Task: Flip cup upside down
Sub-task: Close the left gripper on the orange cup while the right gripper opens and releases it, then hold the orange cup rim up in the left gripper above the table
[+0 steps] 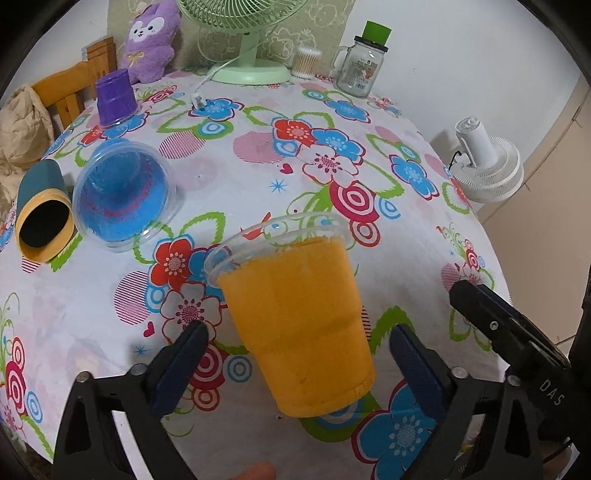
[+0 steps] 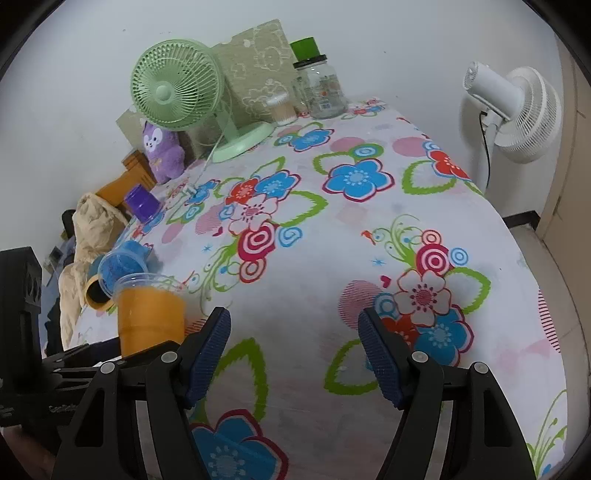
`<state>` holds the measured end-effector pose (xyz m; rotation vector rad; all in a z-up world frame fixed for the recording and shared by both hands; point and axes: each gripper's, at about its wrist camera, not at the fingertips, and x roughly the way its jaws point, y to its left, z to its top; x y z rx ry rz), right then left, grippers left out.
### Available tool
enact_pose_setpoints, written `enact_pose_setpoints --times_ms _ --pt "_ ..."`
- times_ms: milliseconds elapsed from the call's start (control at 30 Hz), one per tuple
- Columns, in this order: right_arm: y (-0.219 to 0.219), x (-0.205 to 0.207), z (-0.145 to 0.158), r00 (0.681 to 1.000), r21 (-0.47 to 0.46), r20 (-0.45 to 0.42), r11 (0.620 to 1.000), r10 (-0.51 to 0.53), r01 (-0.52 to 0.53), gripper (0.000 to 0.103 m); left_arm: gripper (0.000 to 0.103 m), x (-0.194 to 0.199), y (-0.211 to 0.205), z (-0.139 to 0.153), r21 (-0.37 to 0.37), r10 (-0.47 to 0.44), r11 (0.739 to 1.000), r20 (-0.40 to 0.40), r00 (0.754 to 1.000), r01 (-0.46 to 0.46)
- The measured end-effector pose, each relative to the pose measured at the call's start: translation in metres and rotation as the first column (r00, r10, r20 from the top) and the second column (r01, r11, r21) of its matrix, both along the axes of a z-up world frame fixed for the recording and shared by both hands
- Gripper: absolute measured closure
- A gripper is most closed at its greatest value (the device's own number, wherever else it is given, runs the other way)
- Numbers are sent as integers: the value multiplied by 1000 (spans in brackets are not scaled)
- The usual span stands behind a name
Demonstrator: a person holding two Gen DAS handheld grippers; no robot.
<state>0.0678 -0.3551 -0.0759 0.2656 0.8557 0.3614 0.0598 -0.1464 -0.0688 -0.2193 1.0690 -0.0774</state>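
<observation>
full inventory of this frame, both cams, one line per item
orange cup: 1, orange, upright, near edge between left jaws
blue cup: 1, blue, on its side, left
teal cup: 1, teal and yellow, on its side, far left
purple cup: 1, purple, upside down, back left
desk fan: 1, green, back
plush toy: 1, purple, back left
glass jar: 1, clear, green top, back right
swab box: 1, clear, beside jar
standing fan: 1, white, off table, right
tablecloth: 1, floral
left gripper: open
right gripper: open

Green fan, purple plush, glass jar on floral tablecloth.
</observation>
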Motion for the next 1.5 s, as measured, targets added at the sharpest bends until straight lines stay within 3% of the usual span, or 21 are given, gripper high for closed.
enact_pose_setpoints --times_ms 133,267,733,1033,1500 --pt "-4 2 -2 1000 1 -10 1000 -11 11 29 21 2 -2 -3 -2 -10 1000 -9 1000 10" --pt "-6 3 -4 1000 6 -16 1000 -15 15 29 40 2 -1 -4 20 -8 1000 -9 1000 8" --pt "-1 3 -6 1000 7 -20 1000 -4 4 29 40 -3 7 7 39 -5 999 -7 1000 5" --pt "3 4 -6 1000 11 -23 1000 -4 4 29 40 -6 22 22 65 -43 997 -47 998 46" --pt "28 7 -7 999 4 -32 999 35 -35 29 40 -10 40 48 81 -83 993 -37 996 86"
